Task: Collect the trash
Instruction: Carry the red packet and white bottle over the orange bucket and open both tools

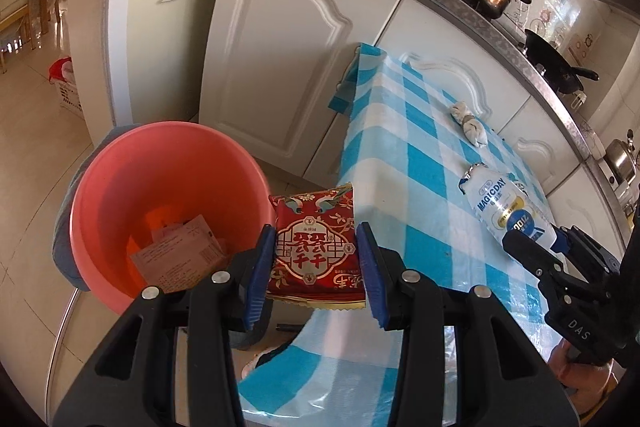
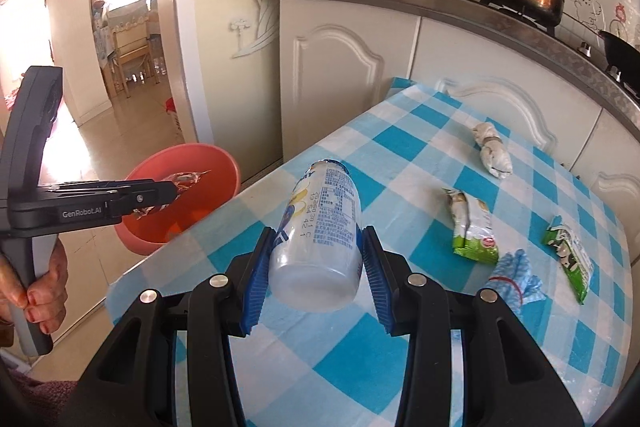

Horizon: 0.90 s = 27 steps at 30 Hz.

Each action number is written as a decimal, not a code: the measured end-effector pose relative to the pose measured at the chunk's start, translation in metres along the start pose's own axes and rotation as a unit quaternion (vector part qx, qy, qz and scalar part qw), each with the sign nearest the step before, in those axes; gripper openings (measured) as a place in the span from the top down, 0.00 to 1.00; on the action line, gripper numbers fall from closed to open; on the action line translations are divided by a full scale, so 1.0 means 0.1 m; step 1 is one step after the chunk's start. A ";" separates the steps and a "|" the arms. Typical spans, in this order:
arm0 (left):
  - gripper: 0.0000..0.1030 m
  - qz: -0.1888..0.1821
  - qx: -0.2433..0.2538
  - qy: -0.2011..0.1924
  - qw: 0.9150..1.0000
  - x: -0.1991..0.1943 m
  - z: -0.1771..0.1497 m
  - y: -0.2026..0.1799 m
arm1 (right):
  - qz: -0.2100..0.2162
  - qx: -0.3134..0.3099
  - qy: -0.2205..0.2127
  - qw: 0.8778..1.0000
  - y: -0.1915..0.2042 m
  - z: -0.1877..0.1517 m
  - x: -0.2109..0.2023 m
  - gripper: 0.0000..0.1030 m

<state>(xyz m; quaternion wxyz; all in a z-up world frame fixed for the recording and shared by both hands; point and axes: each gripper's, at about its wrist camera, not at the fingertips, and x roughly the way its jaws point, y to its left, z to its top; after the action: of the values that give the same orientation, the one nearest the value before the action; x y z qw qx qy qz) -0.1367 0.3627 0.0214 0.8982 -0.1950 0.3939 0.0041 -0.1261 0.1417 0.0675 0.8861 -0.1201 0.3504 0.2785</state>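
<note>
While both pairs of blue pads are closed on trash, neither piece is in the bin yet. On the left gripper (image 1: 316, 267) the pads pinch a red packet (image 1: 316, 247) by its two side edges, flat face to the camera, its long axis running out along the fingers. On the right gripper (image 2: 316, 267) the pads squeeze a white bottle (image 2: 320, 227) near its base, so the neck end points away along the fingers, out over the checked table (image 2: 400, 347).

Everything turns on the pink bin (image 1: 160, 155). It stands on the floor just past the table's left edge, its mouth open upward, with paper (image 1: 180, 255) already at the bottom. From the left fingers it lies down and to the left; in the right wrist view the packet hangs over the bin's mouth, so I judge a small shift, then a release, would drop it in. The bottle is the farther piece: it still hangs above the tabletop, and the right hand would have to carry it leftward past the edge.

Left on the table are a white wad (image 2: 492, 155), two green wrappers (image 2: 472, 227) (image 2: 572, 259) and a blue scrap (image 2: 516, 275).
</note>
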 end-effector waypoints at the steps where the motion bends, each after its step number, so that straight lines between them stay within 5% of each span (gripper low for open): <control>1: 0.58 0.002 -0.003 -0.002 1.000 -0.01 0.00 0.06 | 0.008 0.000 0.003 1.000 0.03 0.01 0.02 0.56; 16: 0.58 0.053 -0.082 -0.010 0.995 -0.01 -0.03 0.97 | 0.100 -0.029 0.047 0.993 0.70 0.36 0.39 0.56; 27: 0.58 0.062 -0.116 -0.005 0.991 0.10 -0.06 1.31 | 0.149 -0.051 0.091 0.983 1.15 0.54 0.80 0.56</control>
<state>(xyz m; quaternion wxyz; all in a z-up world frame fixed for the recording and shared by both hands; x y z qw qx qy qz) -0.1548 0.4798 -0.0352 0.8696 -0.2728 0.3974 0.1066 -0.1145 0.2903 0.0501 0.7917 -0.1366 0.4292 0.4128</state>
